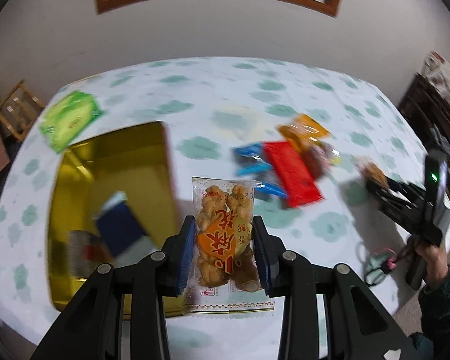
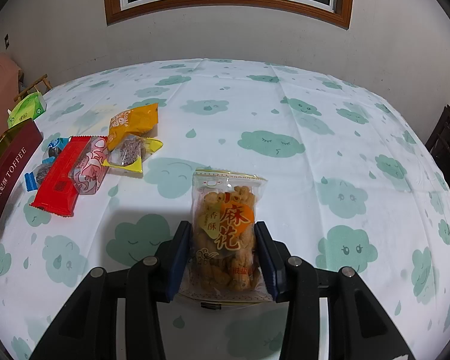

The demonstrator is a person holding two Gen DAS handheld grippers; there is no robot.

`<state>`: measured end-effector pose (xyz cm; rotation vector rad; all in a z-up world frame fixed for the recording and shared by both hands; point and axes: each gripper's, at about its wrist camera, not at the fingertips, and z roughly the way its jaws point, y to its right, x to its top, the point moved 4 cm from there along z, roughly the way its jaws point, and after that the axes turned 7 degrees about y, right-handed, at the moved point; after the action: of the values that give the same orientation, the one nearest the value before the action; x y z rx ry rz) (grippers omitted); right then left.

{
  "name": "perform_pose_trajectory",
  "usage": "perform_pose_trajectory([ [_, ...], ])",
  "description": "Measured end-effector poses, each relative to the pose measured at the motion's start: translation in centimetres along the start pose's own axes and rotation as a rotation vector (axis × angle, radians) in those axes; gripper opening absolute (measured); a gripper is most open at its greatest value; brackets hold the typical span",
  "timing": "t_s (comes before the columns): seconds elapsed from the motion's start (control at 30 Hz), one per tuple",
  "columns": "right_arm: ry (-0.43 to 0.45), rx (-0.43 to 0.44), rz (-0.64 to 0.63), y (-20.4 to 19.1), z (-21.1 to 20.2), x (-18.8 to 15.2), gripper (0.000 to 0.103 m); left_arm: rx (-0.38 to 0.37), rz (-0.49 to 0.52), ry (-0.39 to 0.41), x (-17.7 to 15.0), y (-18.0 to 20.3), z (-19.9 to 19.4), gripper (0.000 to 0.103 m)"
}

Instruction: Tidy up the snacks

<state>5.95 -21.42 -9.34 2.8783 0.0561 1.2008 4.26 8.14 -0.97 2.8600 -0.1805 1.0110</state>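
The bench [image 2: 255,114] is covered by a white cloth printed with green clouds, and most of its right and far parts lie bare up to the wall. At the left edge an open gold tin [image 1: 111,186] is seen, with a dark blue packet [image 1: 121,228] inside; its maroon lid [image 2: 9,174], marked TOFFEE, lies beside it in the right view. A green tissue pack [image 1: 70,120] sits at the far left corner. A loose heap of snacks is gathered near the tin: a red bar [image 2: 61,180], an orange bag [image 2: 135,124] and blue-wrapped pieces [image 1: 252,162]. A clear packet of fried dough twists [image 1: 225,234] is pinched between the pads of the left tool [image 1: 223,240], held above the bench just right of the tin. A like packet [image 2: 226,237] is pinched by the right tool [image 2: 225,249] over open cloth.
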Motion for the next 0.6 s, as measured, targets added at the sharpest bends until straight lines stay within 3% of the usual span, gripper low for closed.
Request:
perform_pose_trajectory([
  [0.33, 0.0, -0.001, 0.0, 0.0, 0.0, 0.0, 0.043, 0.125, -0.097, -0.062, -0.9, -9.2, 1.4, 0.033],
  [0.6, 0.0, -0.001, 0.0, 0.0, 0.0, 0.0, 0.043, 0.175, -0.105, -0.13, -3.2, -11.9, 2.8, 0.033],
])
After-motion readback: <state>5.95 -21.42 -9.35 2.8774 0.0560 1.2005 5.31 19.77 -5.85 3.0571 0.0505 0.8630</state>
